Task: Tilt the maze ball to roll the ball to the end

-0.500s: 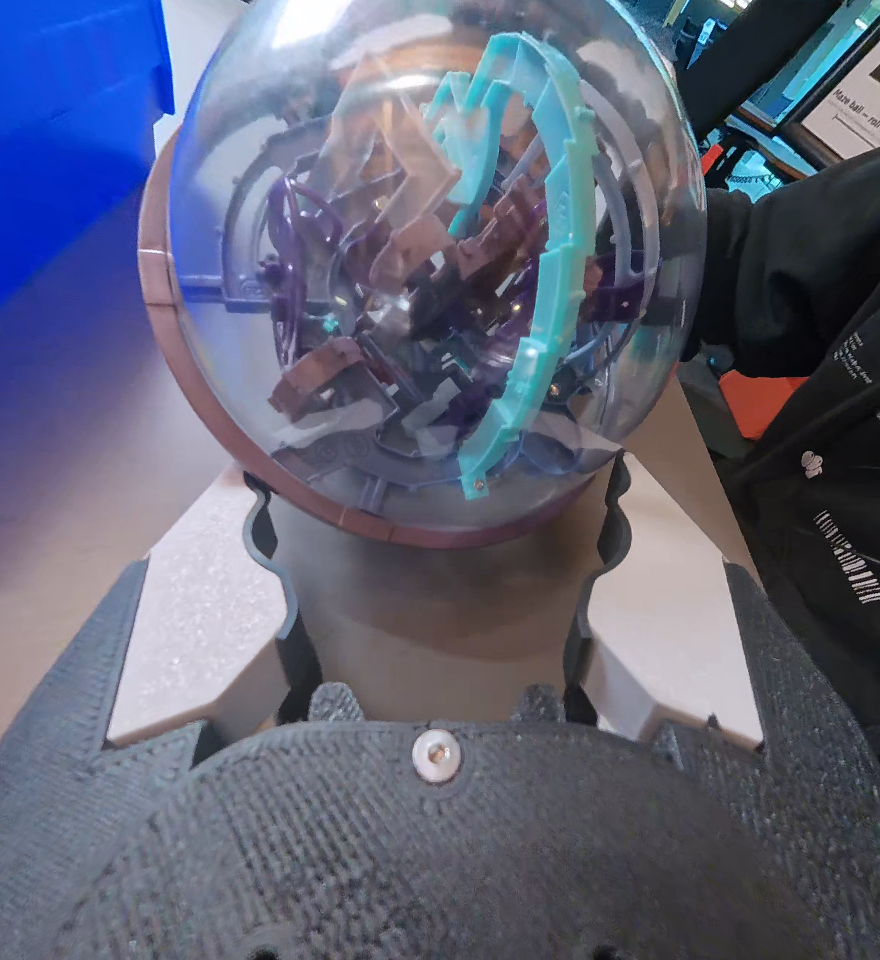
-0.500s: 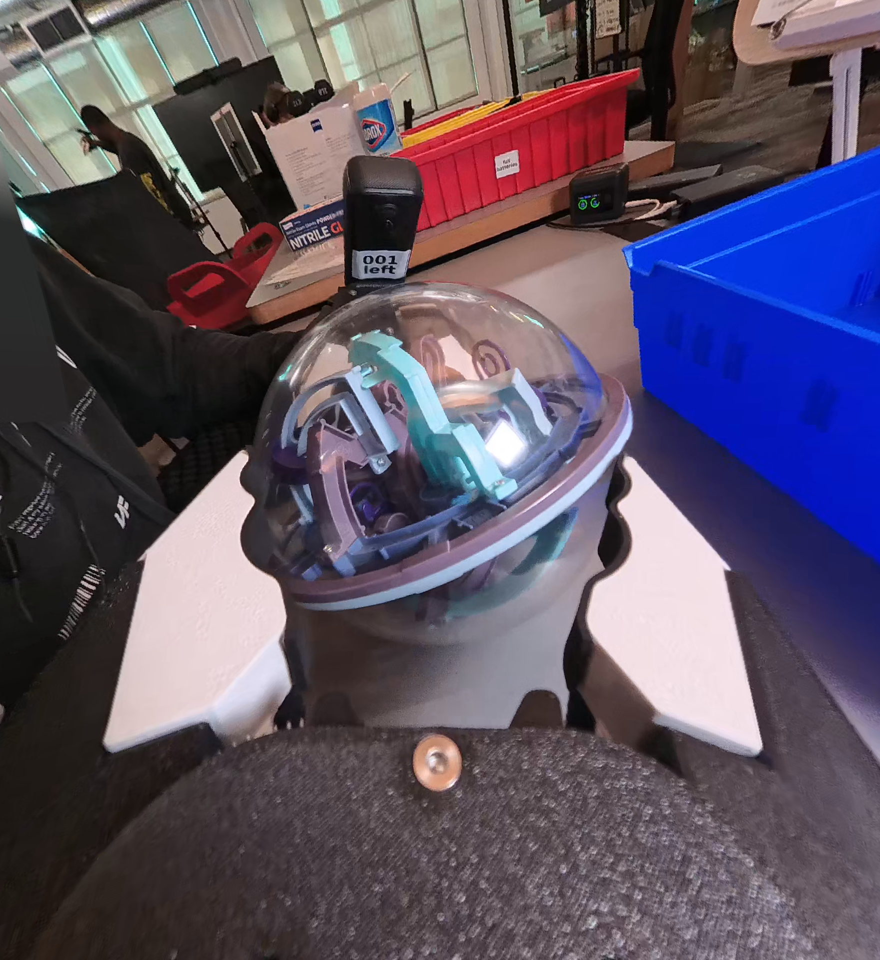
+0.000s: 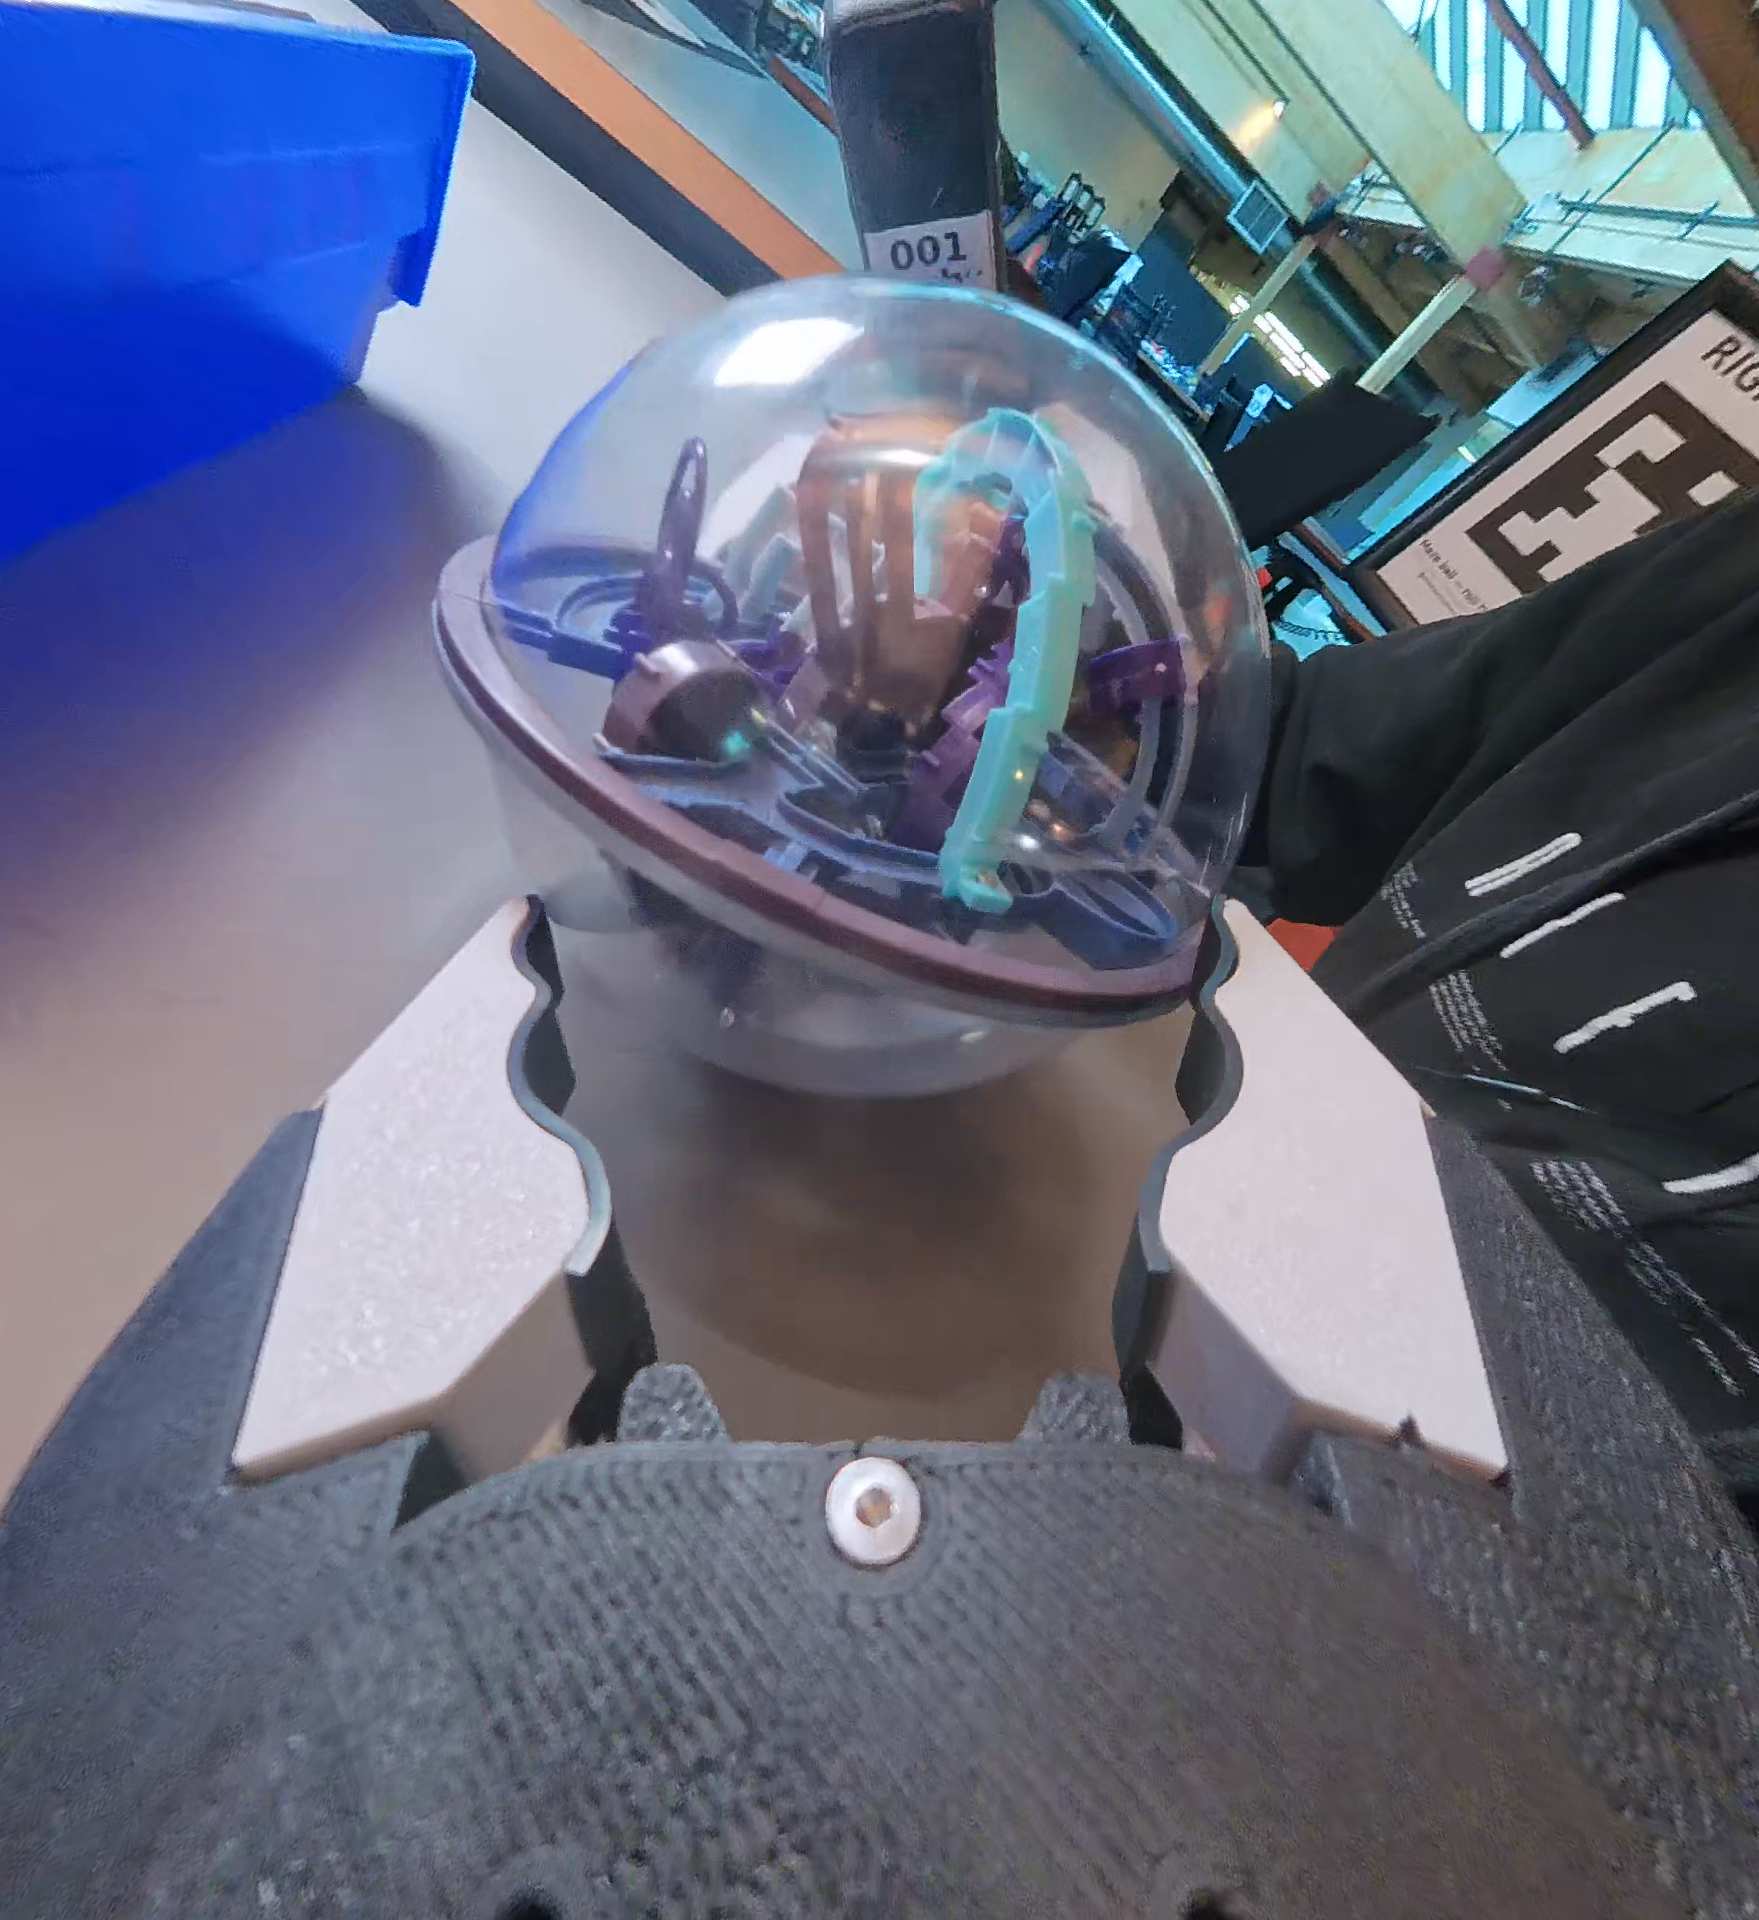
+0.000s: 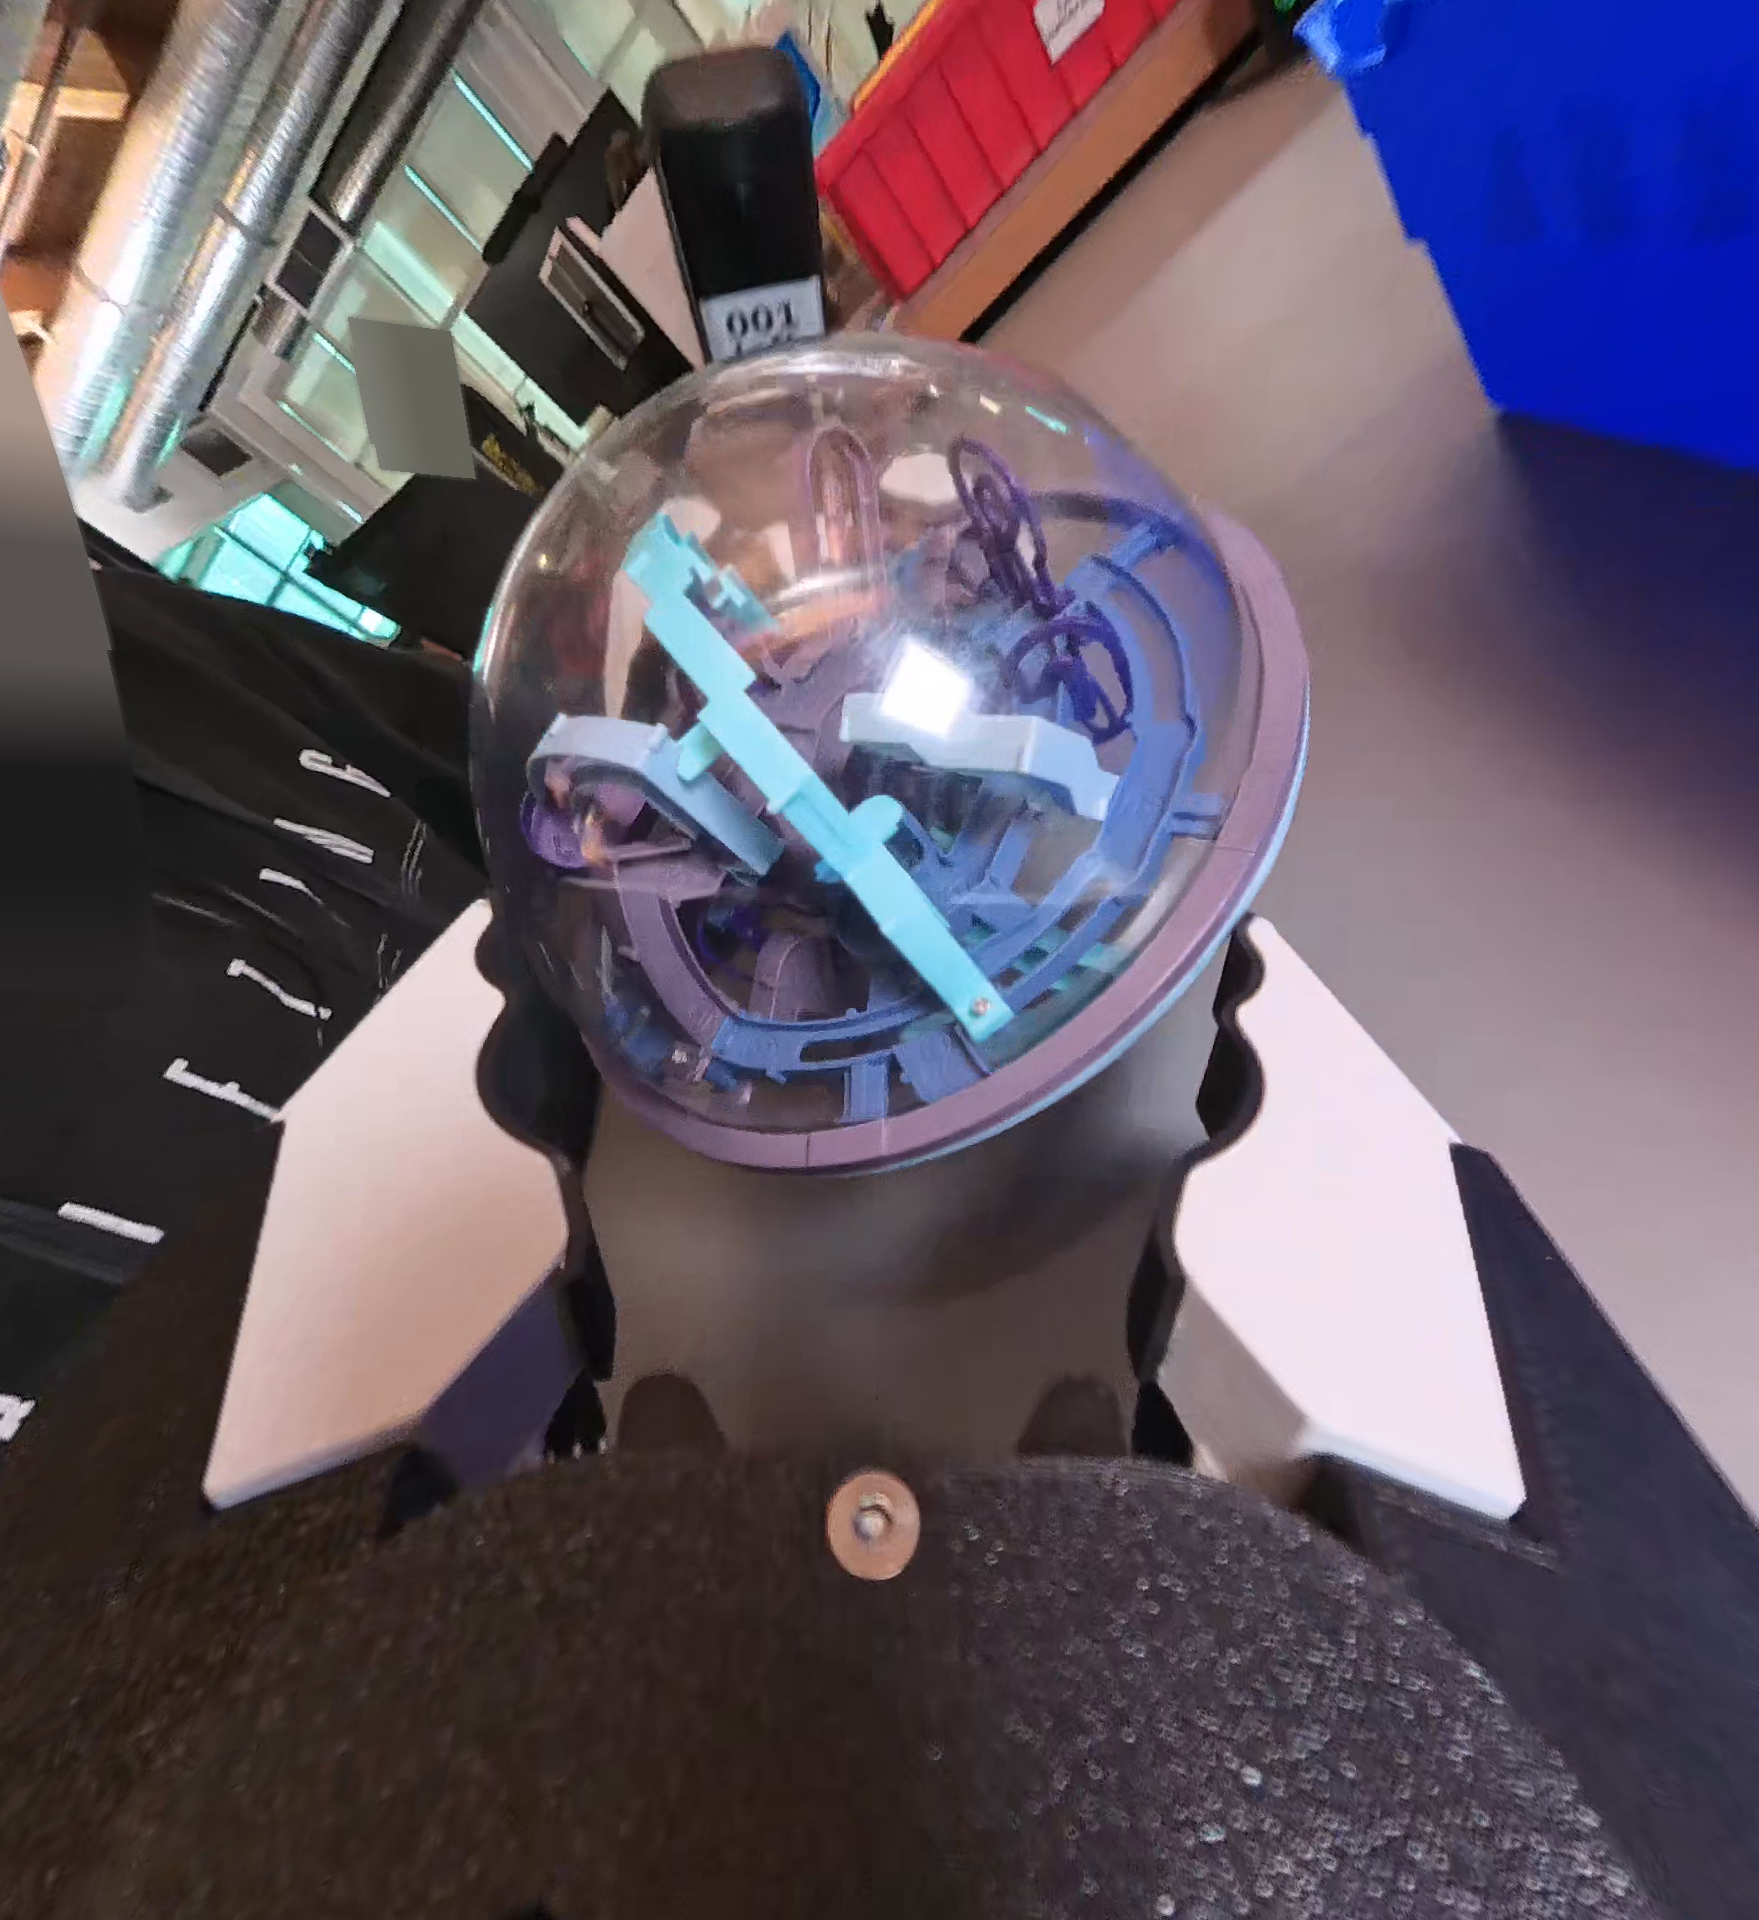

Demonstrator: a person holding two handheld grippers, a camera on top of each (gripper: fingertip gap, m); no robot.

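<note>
While both grippers clasp the maze ball point(image 3: 854, 686), white labels face each camera.

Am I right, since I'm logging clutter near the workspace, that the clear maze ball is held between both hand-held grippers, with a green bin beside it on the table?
Not quite: the bin is blue, not green, as the left wrist view shows. The rest stands: the clear maze ball sits between the left hand-held gripper and the right hand-held gripper.

- Right gripper point(image 4: 867, 935) grips the maze ball point(image 4: 890, 758) between both fingertips, seam band tilted.
- Blue bin point(image 4: 1623, 208) right; red bin point(image 4: 979, 135) behind; black sleeve point(image 4: 262, 831) left.
</note>
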